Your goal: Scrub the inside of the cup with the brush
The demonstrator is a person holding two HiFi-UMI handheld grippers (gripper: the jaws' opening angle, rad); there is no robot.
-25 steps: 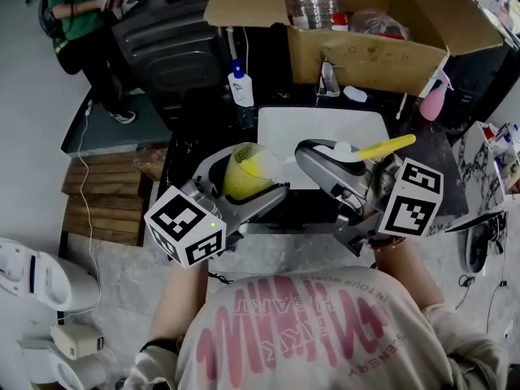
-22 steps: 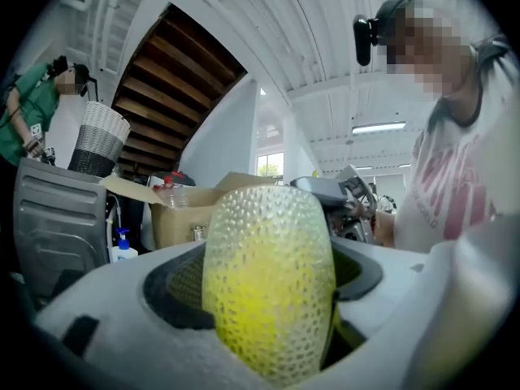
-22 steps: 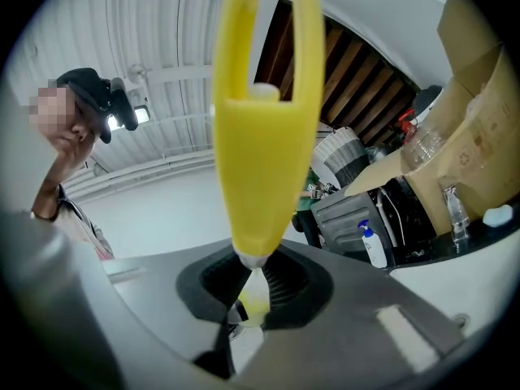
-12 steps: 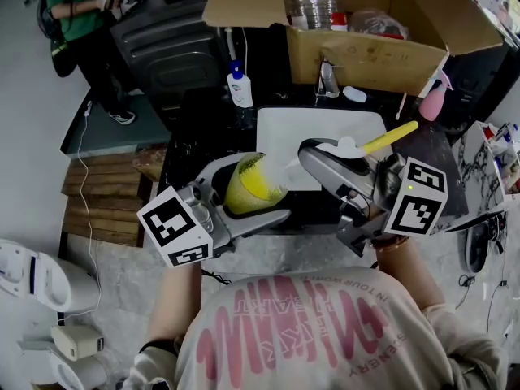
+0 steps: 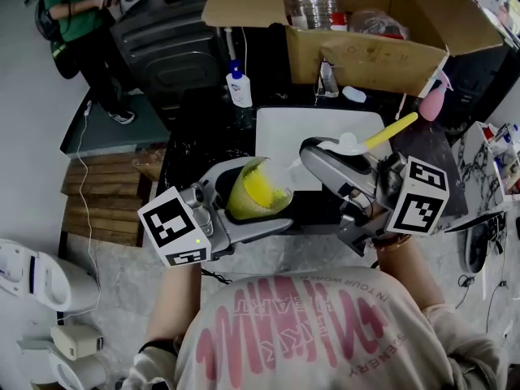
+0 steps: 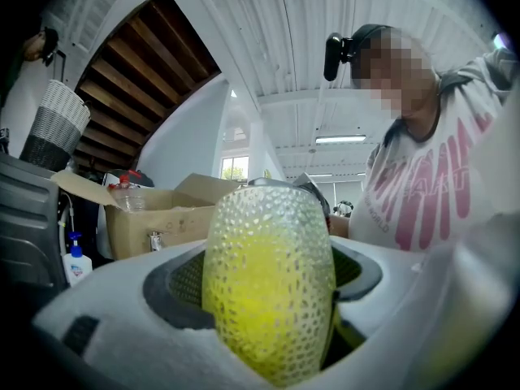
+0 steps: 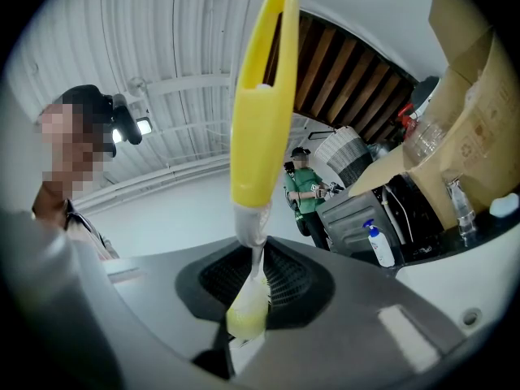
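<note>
We hold the dimpled, yellow-tinted glass cup (image 6: pixel 268 283) clamped between the left gripper's (image 5: pixel 248 205) jaws, tilted, above the dark tabletop's (image 5: pixel 203 132) near edge. The right gripper's (image 5: pixel 321 157) jaws pinch the brush (image 5: pixel 390 133) by its pale neck, with its smooth yellow handle slanting outward and its head at the cup's mouth. A flat white board (image 5: pixel 325 124) lies just behind.

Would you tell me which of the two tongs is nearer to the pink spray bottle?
Right. The right tongs, shut on the brush, sit just left of the pink spray bottle, nearer the person; the left tongs, holding the cup, are much farther left.
</note>
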